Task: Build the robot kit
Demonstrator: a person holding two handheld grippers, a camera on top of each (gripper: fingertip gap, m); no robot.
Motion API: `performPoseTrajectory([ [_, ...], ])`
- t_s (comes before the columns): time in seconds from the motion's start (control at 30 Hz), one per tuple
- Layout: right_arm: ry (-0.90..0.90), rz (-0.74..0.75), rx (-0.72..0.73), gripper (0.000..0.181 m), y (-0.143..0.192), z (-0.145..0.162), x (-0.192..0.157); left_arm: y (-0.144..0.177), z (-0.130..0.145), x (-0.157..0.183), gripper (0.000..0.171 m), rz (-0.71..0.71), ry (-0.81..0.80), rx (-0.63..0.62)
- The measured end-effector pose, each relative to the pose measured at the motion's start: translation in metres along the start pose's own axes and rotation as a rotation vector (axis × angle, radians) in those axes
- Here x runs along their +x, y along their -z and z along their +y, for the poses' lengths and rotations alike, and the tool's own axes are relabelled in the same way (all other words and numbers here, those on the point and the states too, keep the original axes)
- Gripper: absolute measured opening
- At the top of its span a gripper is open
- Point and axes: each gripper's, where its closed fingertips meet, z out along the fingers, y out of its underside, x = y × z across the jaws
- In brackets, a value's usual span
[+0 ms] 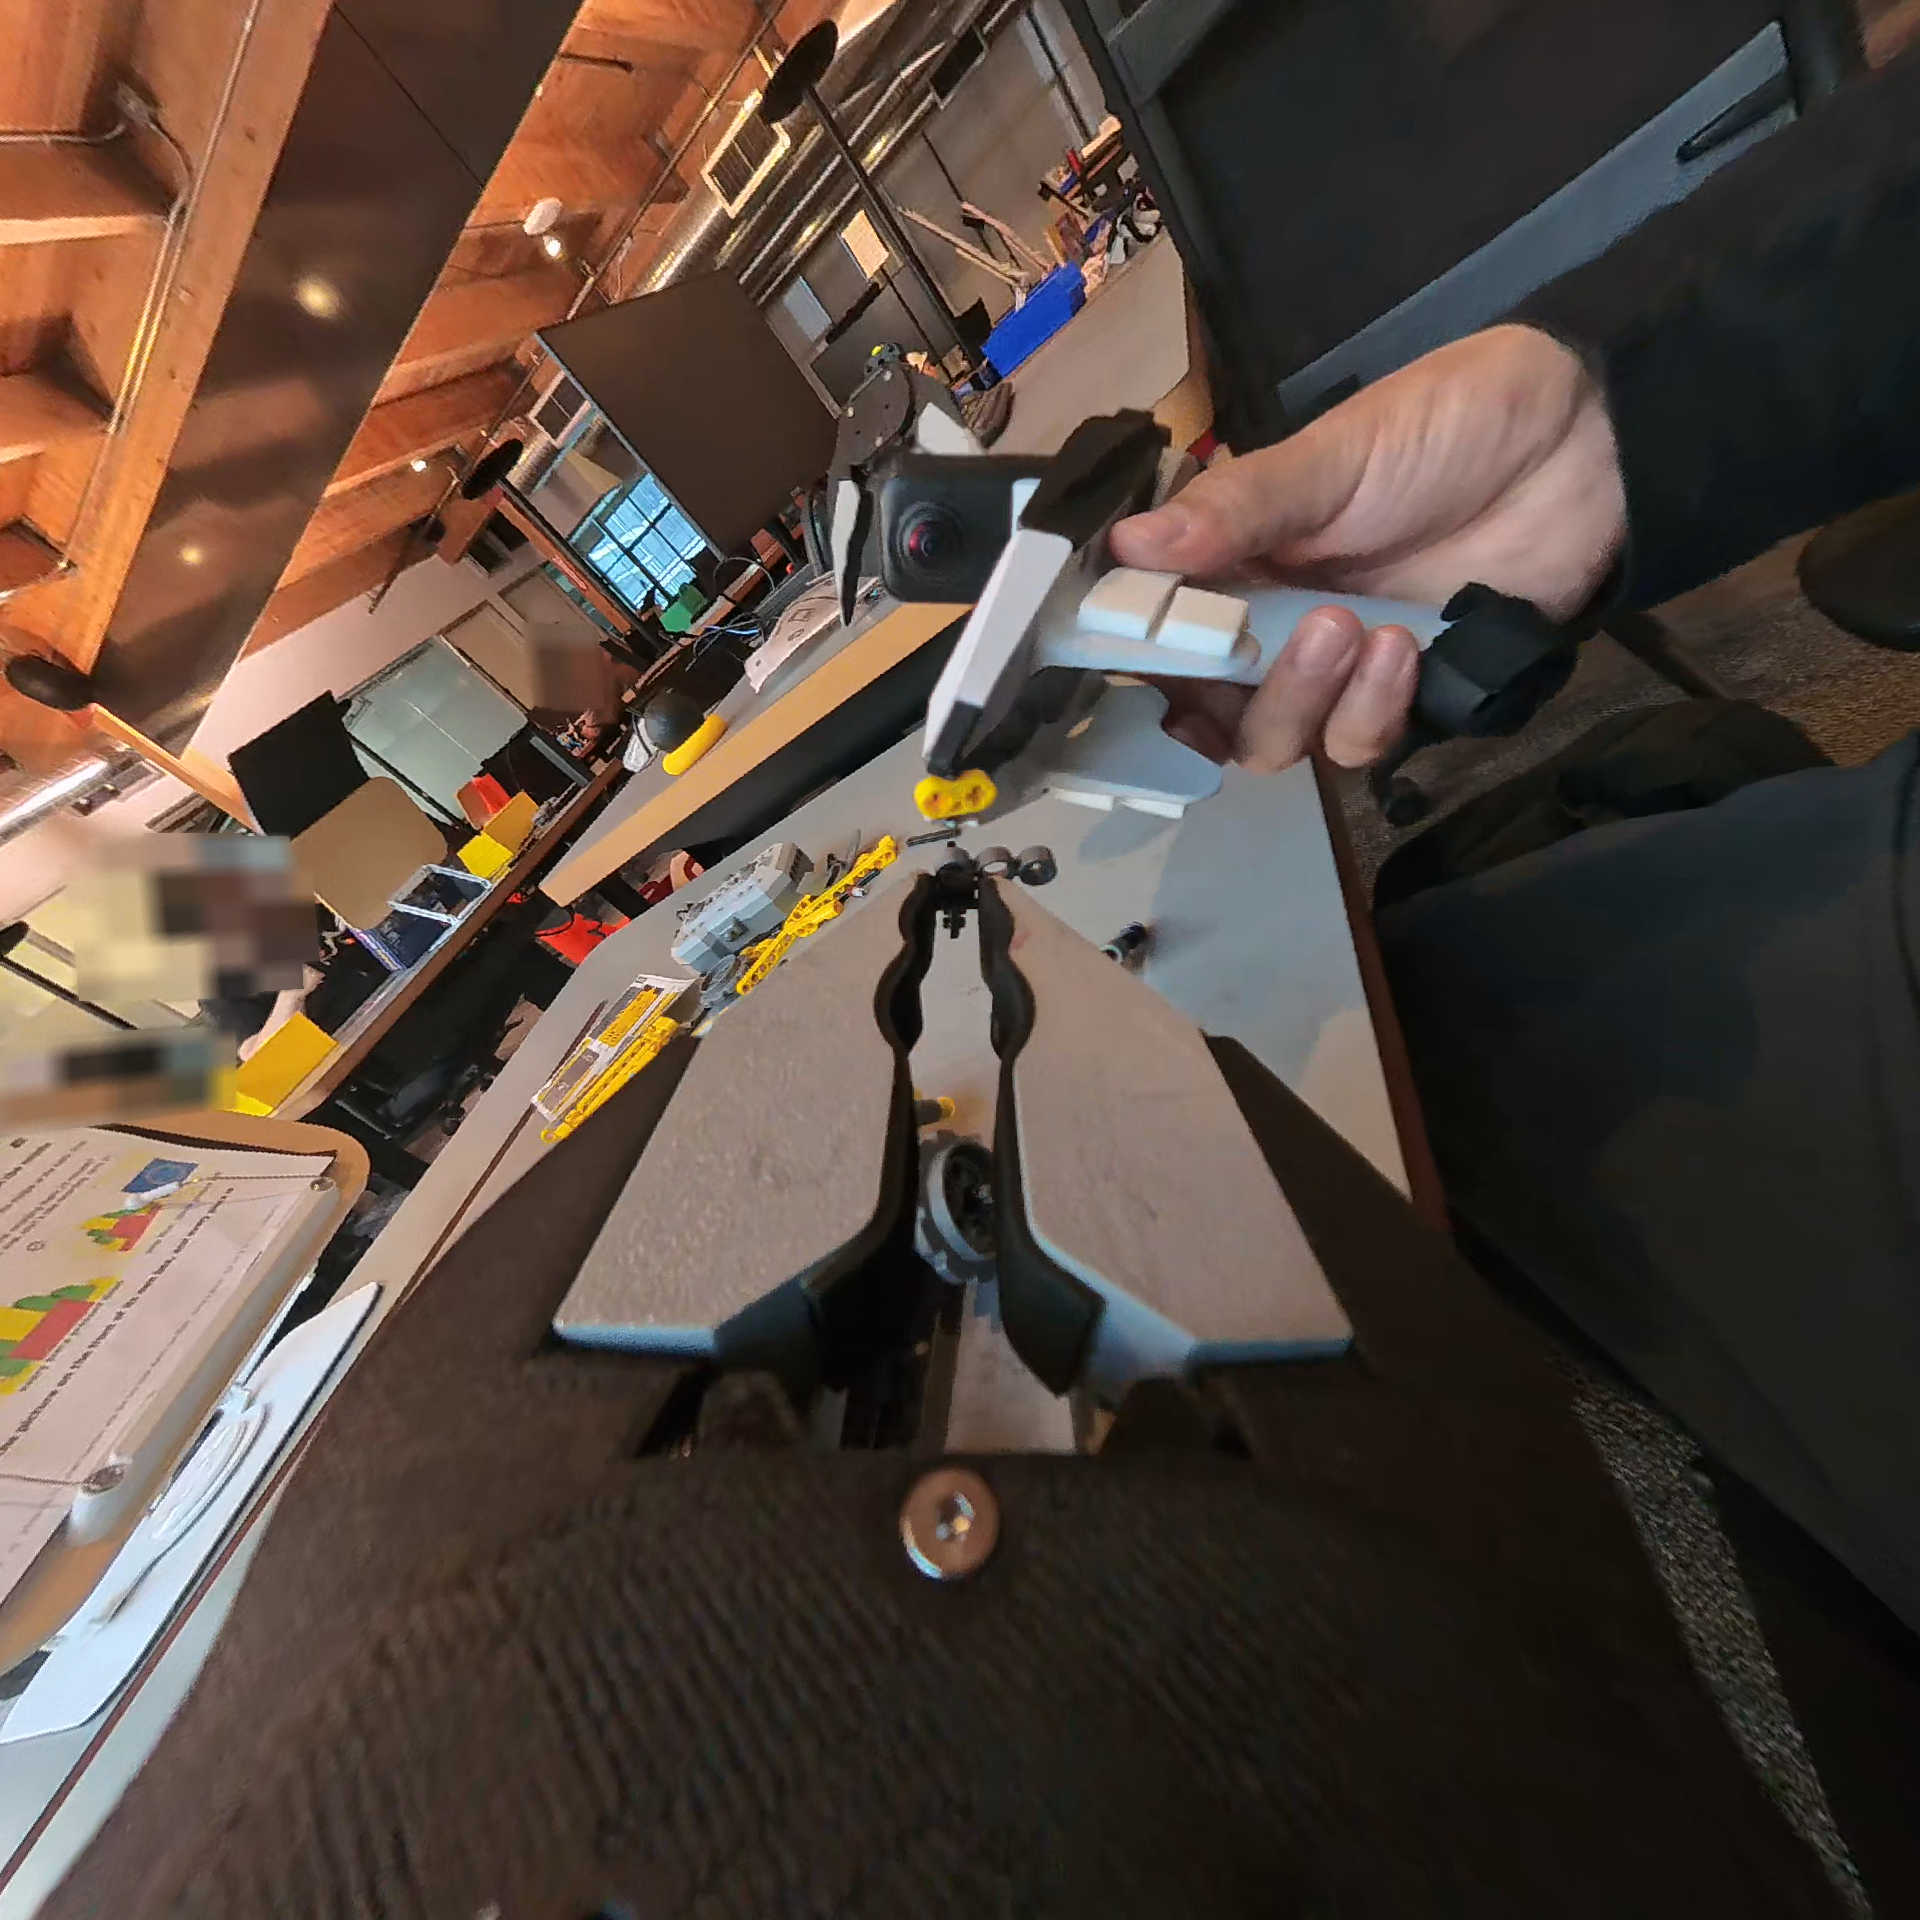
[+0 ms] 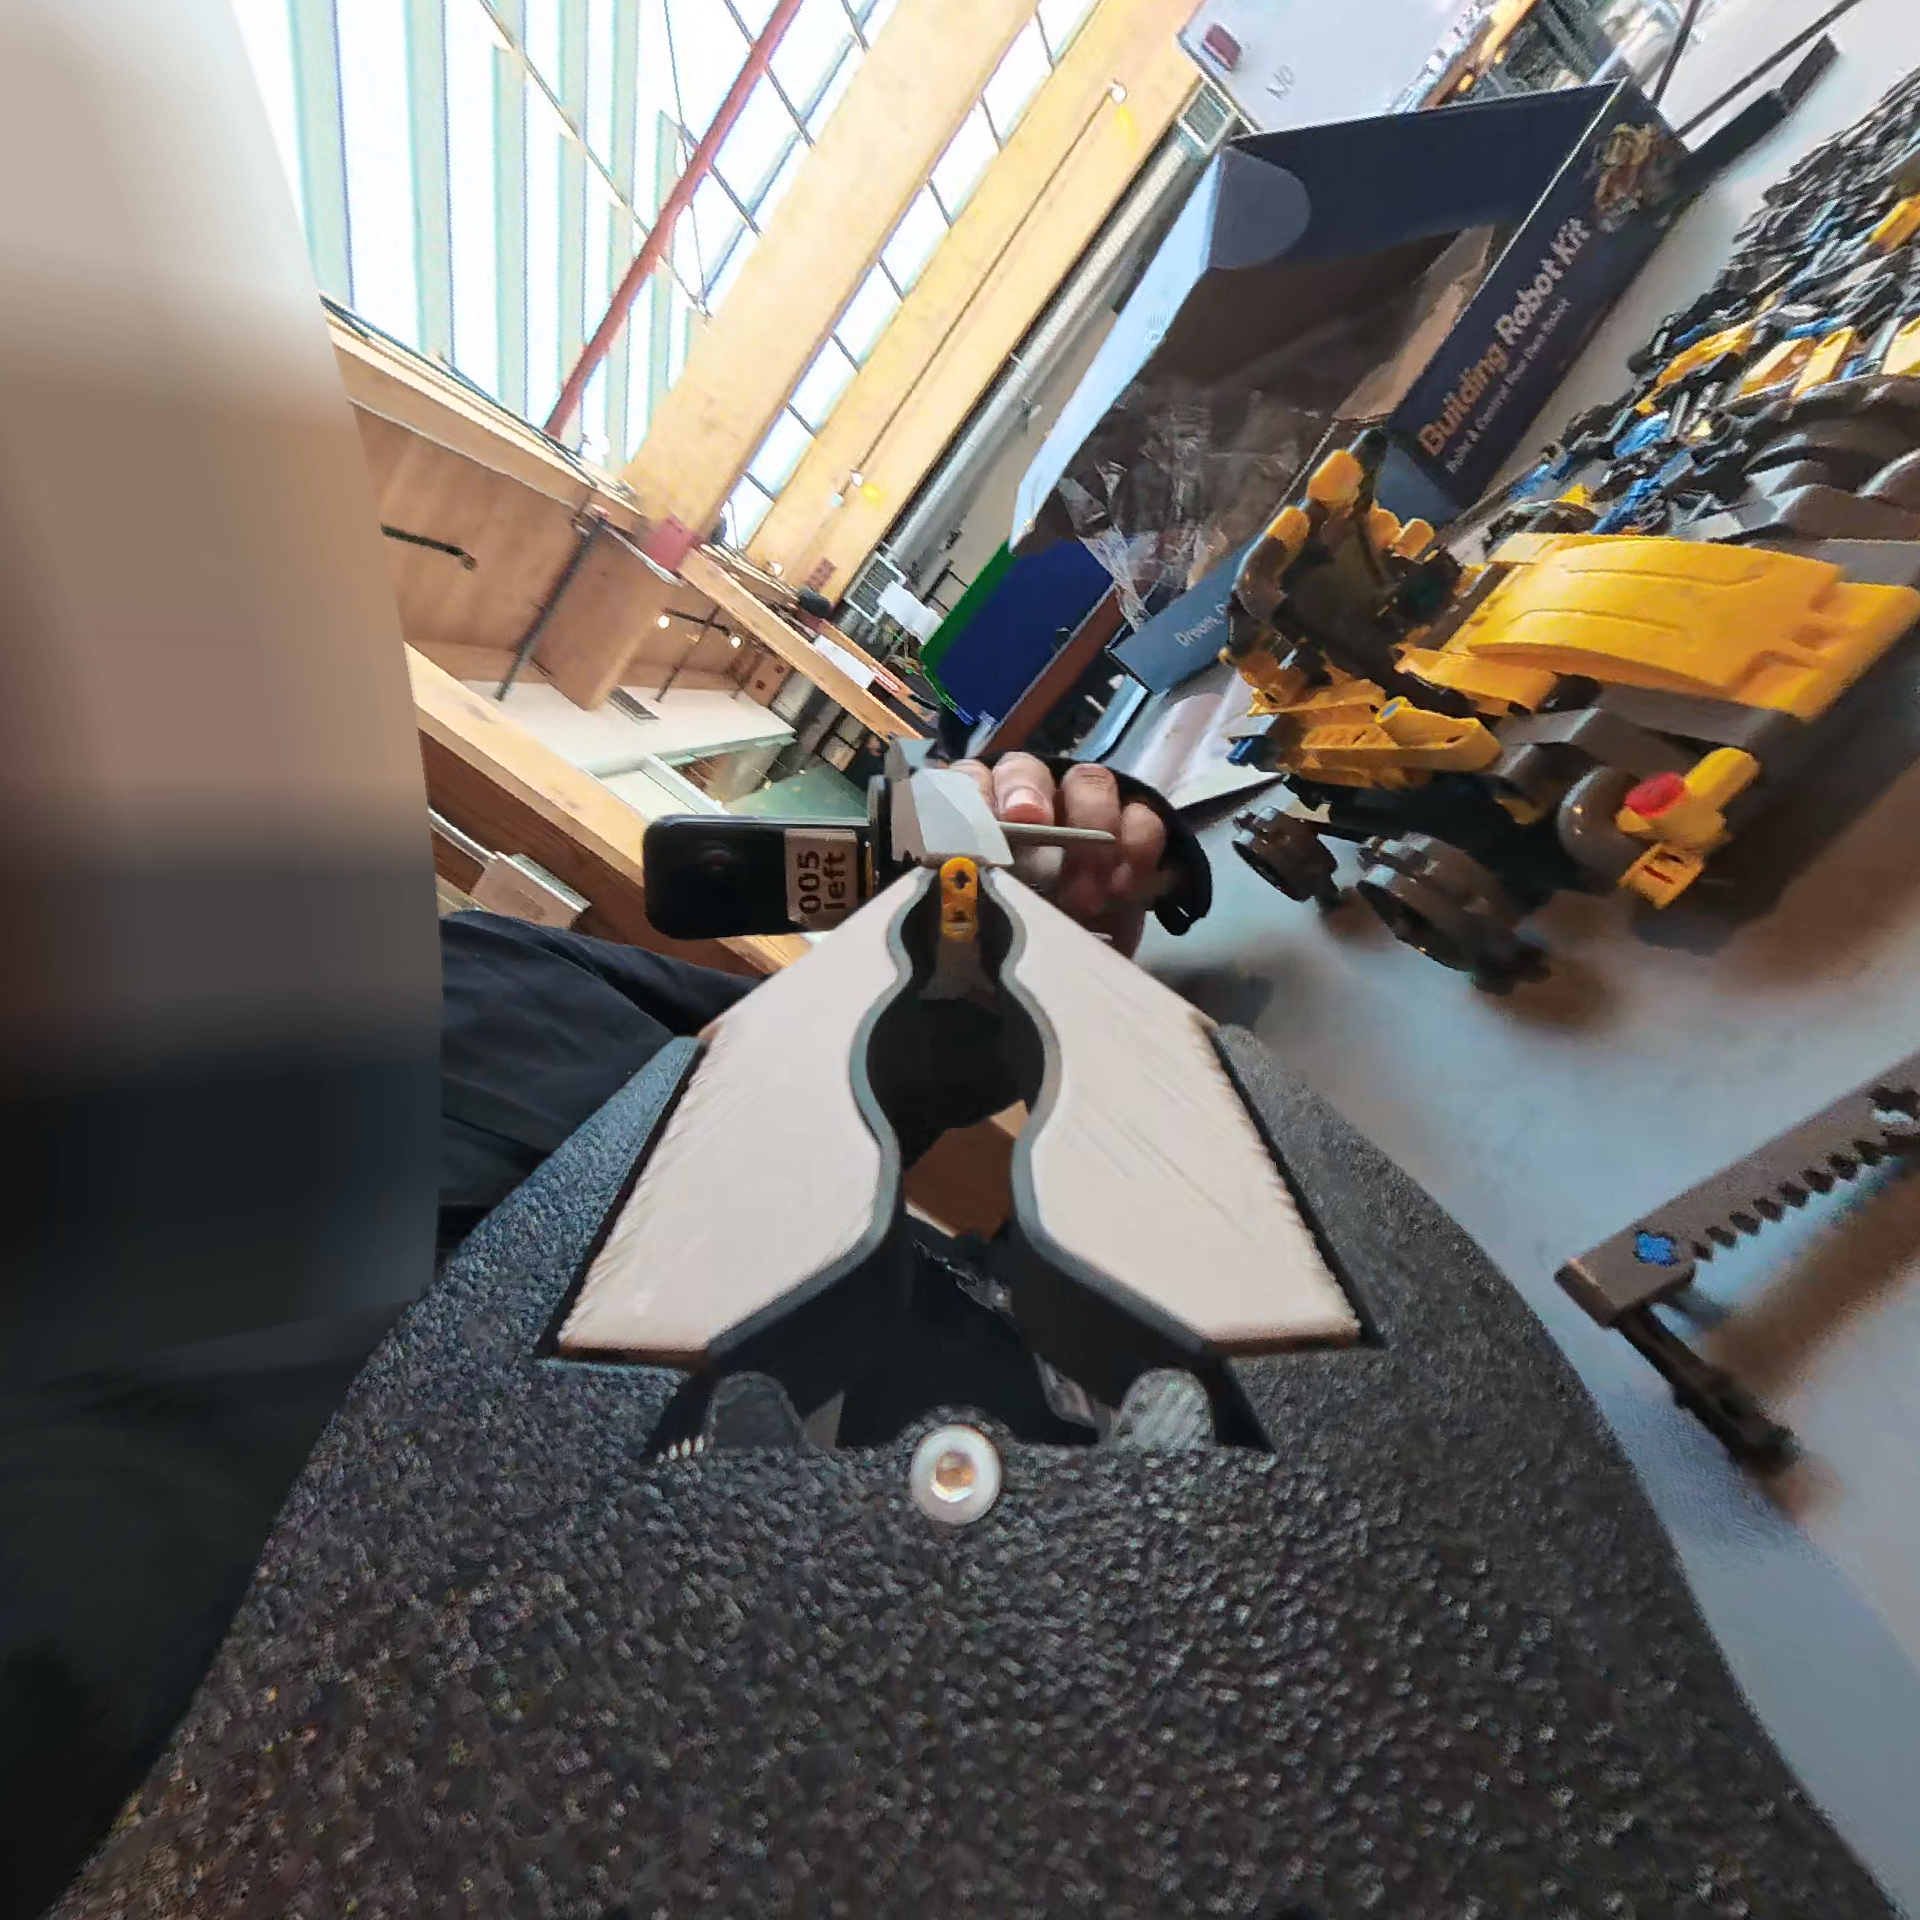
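Pinching hard, our right gripper (image 2: pixel 956 902) held a small yellow two-hole plastic connector (image 1: pixel 954 795), while our left gripper (image 1: pixel 954 896) clamped a tiny dark pin-and-ring cluster (image 1: pixel 977 868); we couldn't make out its exact shape above the grey table (image 1: pixel 1247 935).

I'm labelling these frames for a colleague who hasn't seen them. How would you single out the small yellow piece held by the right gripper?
Start at the grey table, then find the hand holding the right gripper above it. Pinched at its fingertips is the small yellow piece: a short rounded link with two holes. Unlike the yellow beams lying on the table, it hangs in the air, just above the left gripper.
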Motion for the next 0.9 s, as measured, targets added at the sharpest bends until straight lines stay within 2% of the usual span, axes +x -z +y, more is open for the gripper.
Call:
performPoseTrajectory([
  [0.9, -0.138, -0.086, 0.088, 0.005, -0.0102, 0.0016, 0.0098, 0.0010, 0.0039, -0.0051, 0.005, -0.008, 0.047, -0.011],
])
